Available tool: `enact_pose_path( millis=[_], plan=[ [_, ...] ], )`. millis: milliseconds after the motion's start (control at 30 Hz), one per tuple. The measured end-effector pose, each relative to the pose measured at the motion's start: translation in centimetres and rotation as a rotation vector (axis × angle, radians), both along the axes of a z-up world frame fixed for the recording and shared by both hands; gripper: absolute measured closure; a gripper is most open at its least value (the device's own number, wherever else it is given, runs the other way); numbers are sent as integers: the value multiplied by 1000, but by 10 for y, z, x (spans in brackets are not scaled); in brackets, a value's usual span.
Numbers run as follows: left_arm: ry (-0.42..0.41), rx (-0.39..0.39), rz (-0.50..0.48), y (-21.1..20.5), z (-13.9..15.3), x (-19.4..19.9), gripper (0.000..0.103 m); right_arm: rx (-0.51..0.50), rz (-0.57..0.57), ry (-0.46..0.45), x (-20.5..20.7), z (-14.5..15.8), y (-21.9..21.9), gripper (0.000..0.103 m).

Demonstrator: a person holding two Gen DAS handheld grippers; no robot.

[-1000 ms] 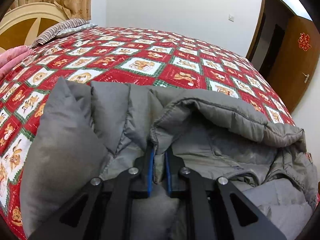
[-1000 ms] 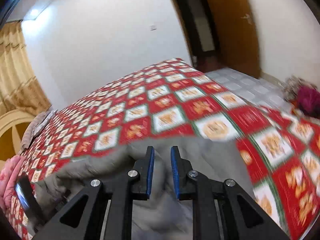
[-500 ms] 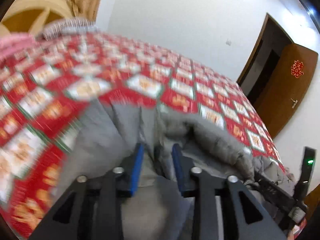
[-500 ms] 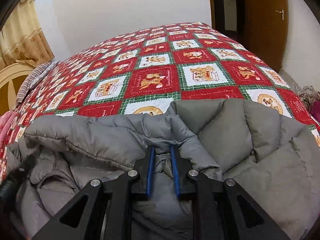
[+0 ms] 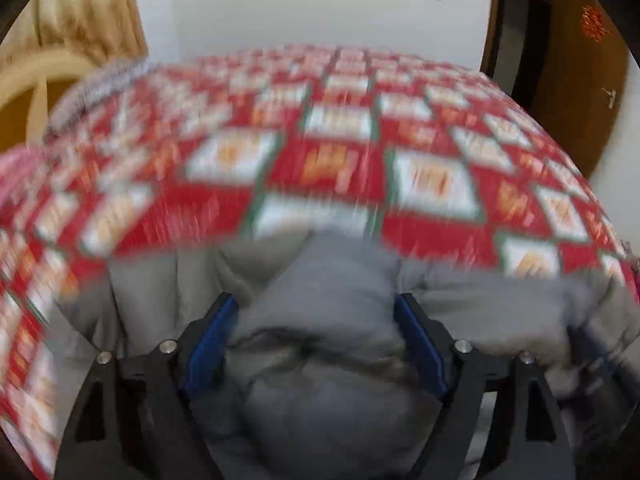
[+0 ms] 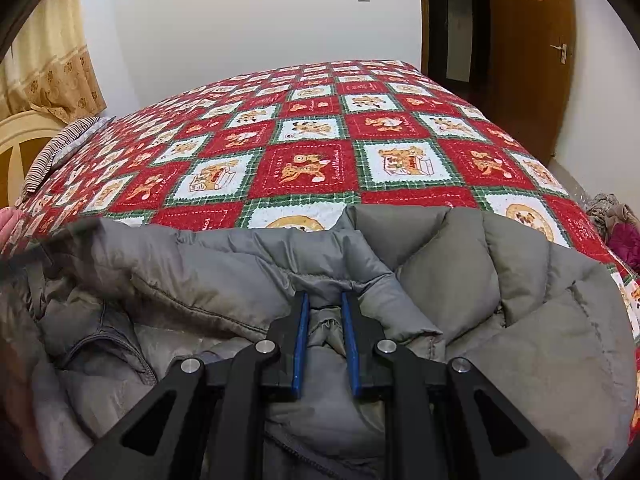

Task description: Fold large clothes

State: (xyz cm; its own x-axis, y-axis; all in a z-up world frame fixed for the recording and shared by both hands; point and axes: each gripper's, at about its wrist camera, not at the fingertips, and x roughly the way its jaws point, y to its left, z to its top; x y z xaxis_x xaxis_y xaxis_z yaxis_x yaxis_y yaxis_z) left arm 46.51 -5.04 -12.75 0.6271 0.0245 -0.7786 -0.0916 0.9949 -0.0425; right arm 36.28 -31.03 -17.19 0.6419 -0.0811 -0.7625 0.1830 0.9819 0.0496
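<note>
A grey puffer jacket [image 6: 460,280] lies bunched on the near part of the bed. My right gripper [image 6: 324,300] is shut on a fold of the jacket at its upper edge, the blue pads pinching fabric. In the blurred left wrist view the left gripper [image 5: 316,304] has its jaws spread wide, with the jacket [image 5: 332,288] bulging between them and not pinched.
The bed carries a red and white checked quilt [image 6: 320,140]. A striped pillow [image 6: 56,148] and a cream headboard [image 6: 16,136] are at the left. A brown door [image 6: 528,60] is at the right, and clothes [image 6: 616,224] lie on the floor beside the bed.
My left gripper has opened wide and let go of the jacket fold while moving fast. My right gripper has kept its grip and settled with the jacket on the bed.
</note>
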Motion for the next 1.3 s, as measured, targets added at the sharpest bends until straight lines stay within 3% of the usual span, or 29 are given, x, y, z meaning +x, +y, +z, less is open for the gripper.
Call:
enact_pose_path(
  millis=[67,200,433,567,733,800,900,967,1133,1233,1300],
  plan=[
    [-35,10,16,1,2,-7,18,-17,0,3,0,0,2,86],
    [-16,108,16,-16,-5,1,16,-48,-1,10,2,0,6,85],
    [-15,176,21,-19,-7,2,14,-90,-2,29,5,-2,12,85],
    [-22,116,15,-9,-4,3,13,-115,-3,38,7,-3,14,85],
    [-49,-71,-60,15,22,-28,14,-118,8,19,-9,17,14,84],
    [-136,-126,-82,32,48,-65,13,-117,-2,-64,-38,46,17,84],
    [-208,-154,-155,59,84,-132,4,-36,22,-173,-98,95,16,61],
    [-234,-173,-231,78,102,-177,4,-21,64,-244,-151,130,15,46],
    [-273,-188,-344,144,127,-289,0,-21,129,-309,-284,187,-1,44],
    [-258,-205,-359,177,125,-343,0,-26,107,-301,-360,204,-18,43],
    [-238,-170,-352,191,117,-371,0,-22,82,-280,-405,209,-28,43]
  ],
)
